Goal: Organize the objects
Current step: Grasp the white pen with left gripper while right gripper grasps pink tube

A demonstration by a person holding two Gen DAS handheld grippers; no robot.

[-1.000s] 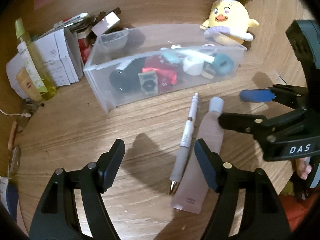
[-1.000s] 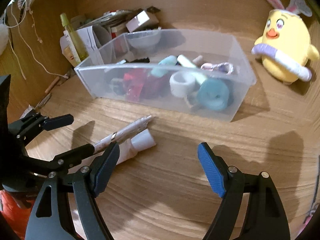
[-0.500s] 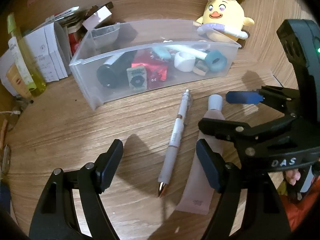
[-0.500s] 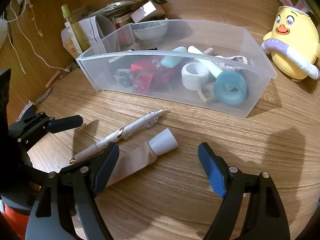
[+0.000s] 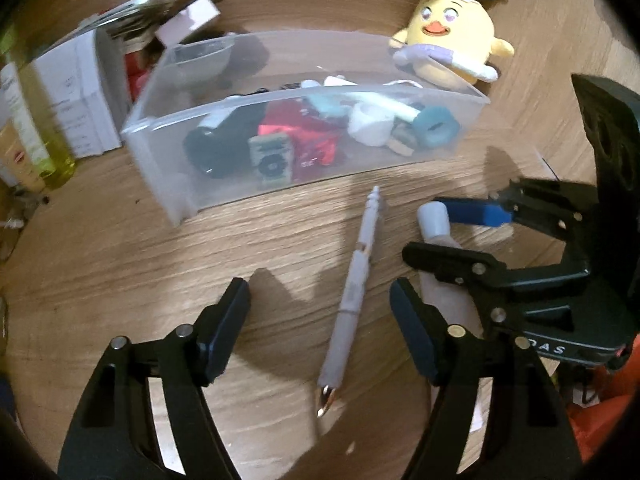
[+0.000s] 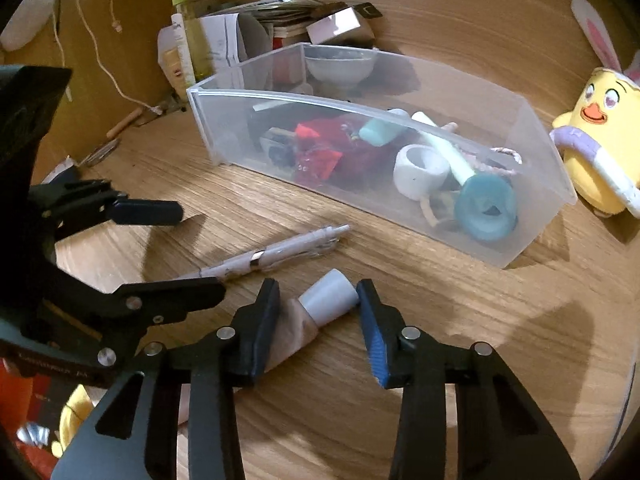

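Note:
A white-grey pen point(image 5: 354, 288) and a pink tube with a white cap point(image 6: 329, 301) lie side by side on the wooden desk, in front of a clear plastic bin point(image 5: 168, 196) holding tape rolls and small items. My left gripper point(image 5: 320, 320) is open, its jaws astride the pen's lower half. My right gripper point(image 6: 318, 320) is open, narrower than before, its fingers either side of the tube's cap and close to it. In the left wrist view the right gripper point(image 5: 460, 236) straddles the tube point(image 5: 434, 220).
A yellow plush chick point(image 5: 448, 46) stands right of the bin. White boxes point(image 5: 80, 92), a yellow-green bottle point(image 6: 188, 36) and papers crowd the back left. A white cable point(image 6: 108, 72) hangs at the left wall.
My right gripper moved forward over the tube and its jaws narrowed around the cap. My left gripper shifted right, so the pen now lies between its jaws.

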